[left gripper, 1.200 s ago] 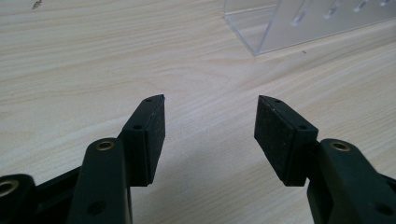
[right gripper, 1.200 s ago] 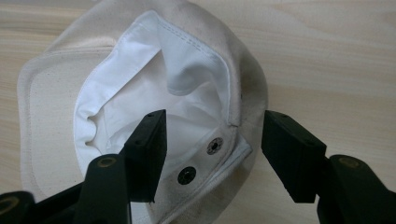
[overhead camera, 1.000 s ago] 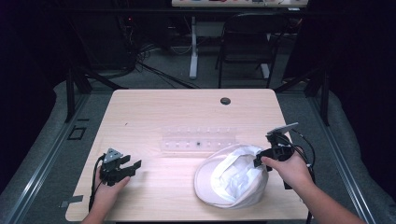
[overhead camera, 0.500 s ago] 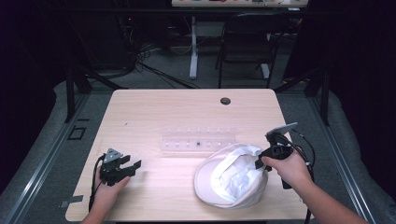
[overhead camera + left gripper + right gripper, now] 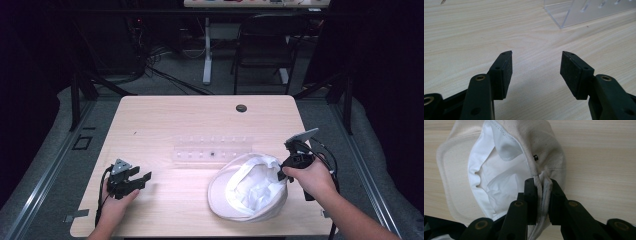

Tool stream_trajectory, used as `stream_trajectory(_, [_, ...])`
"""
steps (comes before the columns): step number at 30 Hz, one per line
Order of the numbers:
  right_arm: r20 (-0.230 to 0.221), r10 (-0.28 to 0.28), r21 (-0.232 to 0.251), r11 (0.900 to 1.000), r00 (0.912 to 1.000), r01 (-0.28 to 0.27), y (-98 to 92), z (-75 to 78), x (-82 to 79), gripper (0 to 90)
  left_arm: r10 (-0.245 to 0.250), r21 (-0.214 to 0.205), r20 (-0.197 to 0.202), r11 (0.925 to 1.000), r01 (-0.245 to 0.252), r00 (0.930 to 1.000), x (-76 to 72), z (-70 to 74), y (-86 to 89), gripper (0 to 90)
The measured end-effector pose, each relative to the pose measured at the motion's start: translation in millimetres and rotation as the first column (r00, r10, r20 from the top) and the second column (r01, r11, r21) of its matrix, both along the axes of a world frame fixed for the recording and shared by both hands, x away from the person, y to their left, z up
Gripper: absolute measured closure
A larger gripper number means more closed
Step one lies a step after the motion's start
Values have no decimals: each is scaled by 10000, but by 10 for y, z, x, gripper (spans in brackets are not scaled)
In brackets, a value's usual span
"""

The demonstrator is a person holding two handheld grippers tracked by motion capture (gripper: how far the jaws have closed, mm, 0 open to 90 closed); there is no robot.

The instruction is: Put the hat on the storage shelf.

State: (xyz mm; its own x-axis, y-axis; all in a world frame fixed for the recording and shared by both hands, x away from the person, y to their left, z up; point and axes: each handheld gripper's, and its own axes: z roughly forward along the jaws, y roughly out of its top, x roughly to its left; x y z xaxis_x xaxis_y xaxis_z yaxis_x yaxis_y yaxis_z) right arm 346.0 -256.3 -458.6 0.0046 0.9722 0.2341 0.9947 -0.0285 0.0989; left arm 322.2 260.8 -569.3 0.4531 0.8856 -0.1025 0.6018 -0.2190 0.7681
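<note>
Right tongs [image 5: 540, 202] just closing, now pinching cap [image 5: 247, 186] rim fold. Cap lies upside down on worktop [image 5: 165, 120], just beside clear rack [image 5: 212, 150]. Left tongs [image 5: 536, 72] open, empty, well left of rack. Risk: thin fabric bite slips when lifted; cap sags, knocks rack.

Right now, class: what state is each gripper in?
Left gripper: open, holding nothing.
Right gripper: just closed, pinching the white cap's edge.
</note>
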Motion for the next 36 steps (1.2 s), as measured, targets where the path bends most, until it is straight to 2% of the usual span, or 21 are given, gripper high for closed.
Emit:
stream_trajectory(2, [21, 245, -336, 9991, 9997, -245, 5, 24, -3, 804, -24, 20, 12, 10000, 24, 10000, 0, 1, 1, 437])
stream_trajectory(3, [144, 106, -503, 9987, 9998, -98, 32, 28, -7, 805, 0, 1, 3, 10000, 0, 10000, -1, 0, -1, 437])
stream_trajectory(4, [72, 485, -996, 9939, 9988, -475, 41, 55, -6, 805, -6, -2, -9, 10000, 6, 10000, -2, 0, 0, 438])
stream_trajectory(6, [107, 543, -1035, 9932, 9985, -529, 50, 62, -6, 805, -25, 2, -51, 10000, 25, 10000, -3, 0, -1, 437])
stream_trajectory(10, [-39, 937, -1614, 9825, 9956, -931, 106, 117, -12, 802, -59, 46, -38, 10000, 59, 10000, -6, 0, -9, 437])
stream_trajectory(12, [61, 835, -1529, 9849, 9965, -816, 118, 118, -12, 803, -32, 21, 3, 10000, 32, 10000, -7, -3, -13, 437])
stream_trajectory(14, [-44, 869, -1590, 9835, 9962, -865, 125, 139, -10, 808, -52, 47, -16, 10000, 52, 10000, -7, -1, -9, 438])
stream_trajectory(17, [-111, 675, -1353, 9885, 9977, -683, 132, 153, -6, 812, -30, 32, 0, 10000, 30, 10000, -7, 1, -8, 437])
stream_trajectory(18, [-351, 865, -1336, 9869, 9956, -905, 122, 173, 4, 813, -37, 32, -12, 10000, 37, 10000, -8, 2, -7, 437])
stream_trajectory(22, [-426, 847, -1073, 9902, 9955, -889, 116, 212, 11, 814, -62, 50, -47, 10000, 63, 10000, -6, 0, -9, 437])
stream_trajectory(27, [-466, 466, -535, 9974, 9978, -491, 97, 284, 20, 816, -25, 42, -4, 10000, 25, 10000, -7, -2, -12, 438])
stream_trajectory(29, [-620, 596, -368, 9974, 9963, -620, 81, 320, 25, 816, -33, 61, -8, 10000, 33, 10000, -8, 0, -10, 439])
stream_trajectory(31, [-473, 316, 25, 9995, 9984, -315, 91, 336, 19, 816, -32, 55, -6, 10000, 32, 10000, -8, -1, -10, 439])
stream_trajectory(32, [-587, 504, 81, 9987, 9970, -500, 73, 356, 19, 816, -33, 64, -11, 10000, 34, 10000, -8, -1, -10, 439])
stream_trajectory(34, [-676, 415, 513, 9980, 9968, -381, 56, 392, 24, 816, -27, 37, -4, 10000, 27, 10000, -7, -2, -12, 439])
stream_trajectory(36, [-559, 344, 687, 9972, 9978, -306, 48, 404, 23, 816, -43, 46, -4, 10000, 43, 10000, -7, -2, -12, 439])
